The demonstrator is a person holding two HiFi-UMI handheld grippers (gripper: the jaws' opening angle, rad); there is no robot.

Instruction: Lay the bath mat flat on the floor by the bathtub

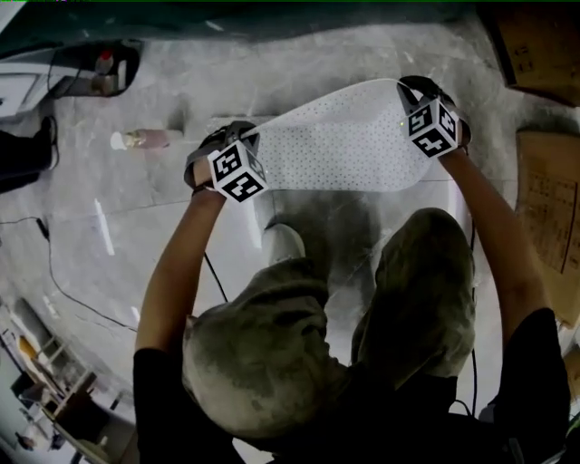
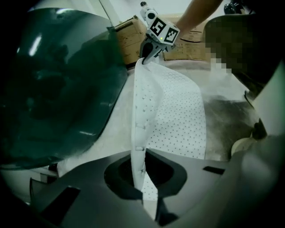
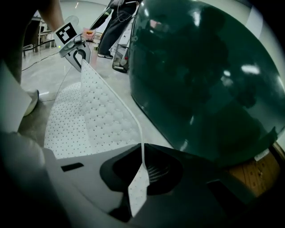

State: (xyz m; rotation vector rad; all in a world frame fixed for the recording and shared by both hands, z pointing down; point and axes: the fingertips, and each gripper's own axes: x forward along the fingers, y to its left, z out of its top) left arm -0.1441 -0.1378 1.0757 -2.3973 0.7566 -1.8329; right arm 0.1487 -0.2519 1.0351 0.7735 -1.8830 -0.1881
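Observation:
A white perforated bath mat [image 1: 344, 140] hangs stretched between my two grippers, low over the pale floor beside the dark green bathtub [image 1: 272, 20]. My left gripper [image 1: 246, 145] is shut on the mat's left end. My right gripper [image 1: 408, 95] is shut on its right end. In the left gripper view the mat [image 2: 173, 116] runs from my jaws [image 2: 141, 178] up to the right gripper [image 2: 153, 44], with the bathtub [image 2: 58, 89] on the left. In the right gripper view the mat [image 3: 98, 116] runs from my jaws [image 3: 142, 178] to the left gripper [image 3: 79, 54], beside the tub [image 3: 200, 80].
A bottle [image 1: 149, 139] lies on the floor left of the mat. Cardboard boxes [image 1: 548, 190] stand at the right. A black cable [image 1: 63, 281] trails across the floor at the left. My shoe [image 1: 285, 243] is just below the mat. A person [image 3: 116, 22] stands far behind.

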